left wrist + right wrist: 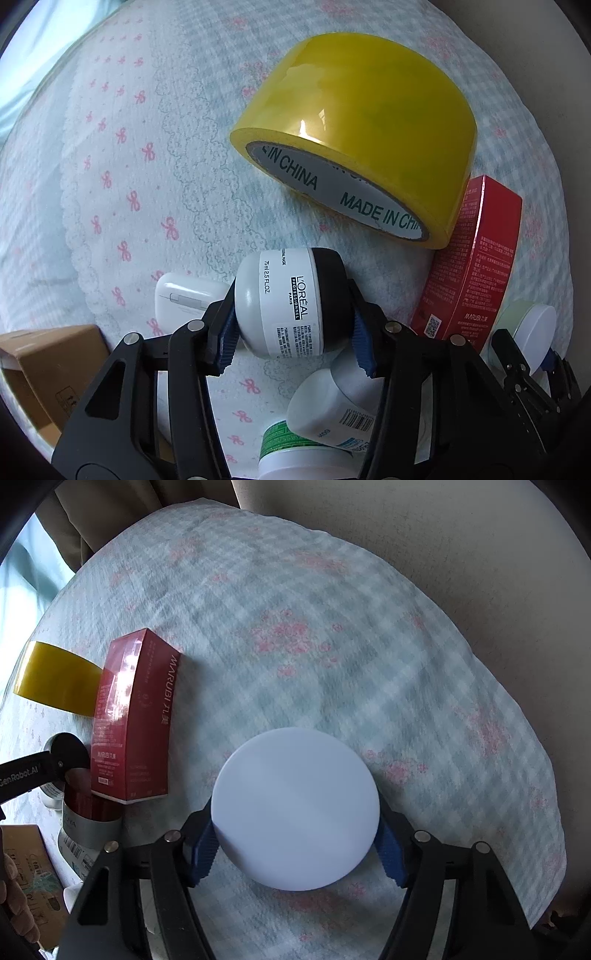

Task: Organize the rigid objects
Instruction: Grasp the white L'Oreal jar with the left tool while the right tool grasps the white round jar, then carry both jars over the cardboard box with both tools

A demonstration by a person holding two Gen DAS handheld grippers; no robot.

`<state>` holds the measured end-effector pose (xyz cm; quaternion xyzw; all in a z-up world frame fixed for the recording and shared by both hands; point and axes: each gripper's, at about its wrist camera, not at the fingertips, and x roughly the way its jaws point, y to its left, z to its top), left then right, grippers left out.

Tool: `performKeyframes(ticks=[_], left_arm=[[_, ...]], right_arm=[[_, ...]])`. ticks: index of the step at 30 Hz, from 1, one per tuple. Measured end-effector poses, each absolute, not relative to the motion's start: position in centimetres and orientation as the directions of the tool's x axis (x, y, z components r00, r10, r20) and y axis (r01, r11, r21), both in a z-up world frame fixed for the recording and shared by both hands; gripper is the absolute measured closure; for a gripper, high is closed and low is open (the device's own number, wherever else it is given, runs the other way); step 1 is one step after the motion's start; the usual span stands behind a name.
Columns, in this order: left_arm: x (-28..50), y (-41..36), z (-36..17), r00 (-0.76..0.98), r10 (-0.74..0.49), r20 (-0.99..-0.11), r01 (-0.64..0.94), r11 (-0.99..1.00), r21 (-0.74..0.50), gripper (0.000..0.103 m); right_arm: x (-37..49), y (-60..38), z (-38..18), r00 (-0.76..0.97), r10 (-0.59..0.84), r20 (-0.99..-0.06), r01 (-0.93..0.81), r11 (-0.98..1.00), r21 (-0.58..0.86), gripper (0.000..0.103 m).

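You had the left tongs [295,328] clamped across the smooth, rigid L'Oréal jar [291,306] above the bedspread [129,166], right tongs [295,843] gripping the slick, light white-lidded jar [295,808] by its rim.

L'Oréal jar [291,302], white-lidded jar [295,808], both clamped

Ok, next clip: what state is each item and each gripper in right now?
Left gripper: shut on the white L'Oreal jar with black lid, jar on its side.
Right gripper: shut on the round jar with pale flat lid.
Yellow roll of packing tape: lying tilted on the bedspread, leaning against the box.
Red Marubi carton: upright.
White earbuds case: closed.
Brown cardboard box: open.
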<state>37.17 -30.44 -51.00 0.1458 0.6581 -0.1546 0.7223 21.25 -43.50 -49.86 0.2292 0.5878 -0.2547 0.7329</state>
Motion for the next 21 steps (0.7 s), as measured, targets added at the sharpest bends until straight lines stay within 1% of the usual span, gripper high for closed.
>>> performKeyframes(ticks=[6,9,15,21], left_arm=[[37.1,-30.3,-50.9,0.095,-0.041,-0.995,0.407,0.913,0.002,0.056],[37.0,-29.5,-49.7,0.112,-0.056,-0.992,0.401,0.916,-0.007,0.056],[36.4,-28.4,-46.0,0.147,-0.095,-0.985,0.391,0.920,-0.030,0.056],[35.9,-26.3,-39.3,0.195,-0.148,-0.970,0.373,0.926,-0.066,0.056]], right_arm=[[21.9,-43.6,-50.0,0.185,-0.093,-0.978,0.640,0.767,0.048,0.036],[21.4,-43.8,-49.5,0.192,-0.092,-0.977,0.639,0.767,0.053,0.036],[21.1,-44.3,-46.8,0.216,-0.113,-0.970,0.642,0.765,0.054,0.036],[20.7,-44.3,-41.1,0.253,-0.145,-0.957,0.631,0.775,0.049,0.036]])
